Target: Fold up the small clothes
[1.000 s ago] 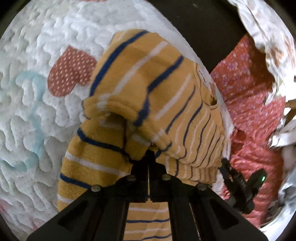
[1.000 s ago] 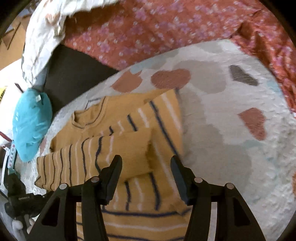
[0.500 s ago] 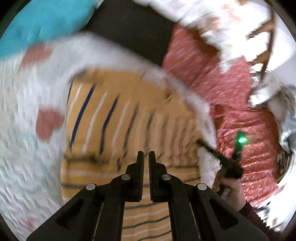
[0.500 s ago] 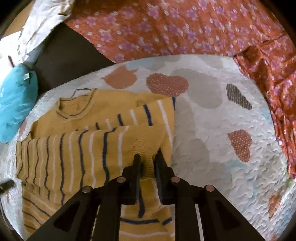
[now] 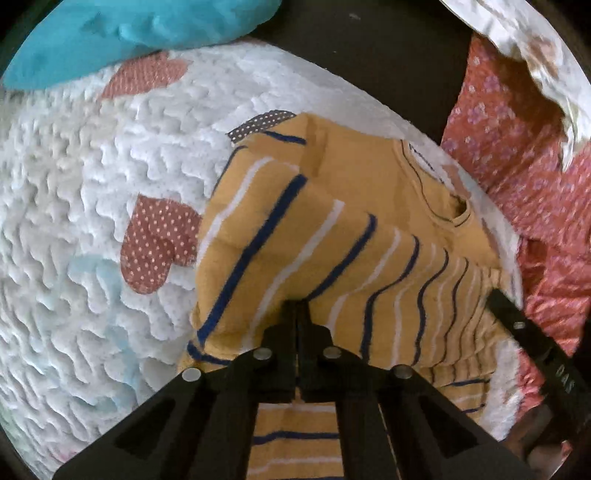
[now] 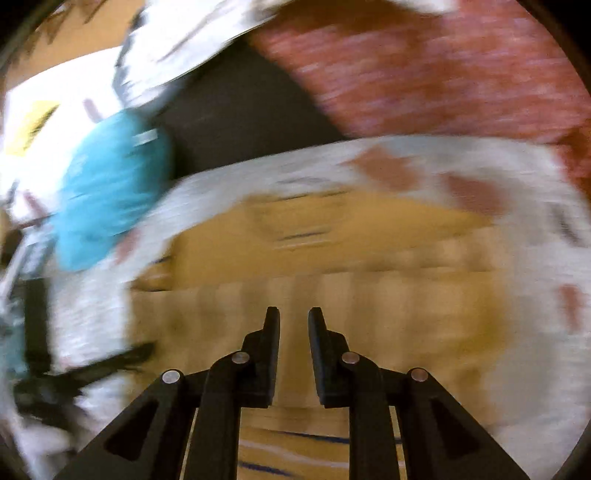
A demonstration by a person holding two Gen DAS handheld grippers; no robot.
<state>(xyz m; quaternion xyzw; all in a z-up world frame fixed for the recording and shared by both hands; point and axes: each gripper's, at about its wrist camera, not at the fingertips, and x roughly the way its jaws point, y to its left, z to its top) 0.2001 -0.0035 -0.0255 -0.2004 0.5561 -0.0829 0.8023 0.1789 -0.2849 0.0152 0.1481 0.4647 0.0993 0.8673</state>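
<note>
The striped sweater (image 5: 332, 236) lies on the quilt (image 5: 92, 221), sleeves folded in. Left gripper (image 5: 297, 314) pinches its hem; right gripper (image 6: 293, 321) stands slightly apart, empty. Lift both hem corners evenly toward the collar.

We see open quilt (image 5: 74, 206) to the left of the striped sweater (image 5: 332, 236), bare and free for passing. At the far left a teal cushion (image 5: 122, 33) blocks the quilt's edge. To the right, red floral fabric (image 5: 517, 155) crowds close beside the sweater, and the right tongs (image 5: 532, 343) stand there too.
</note>
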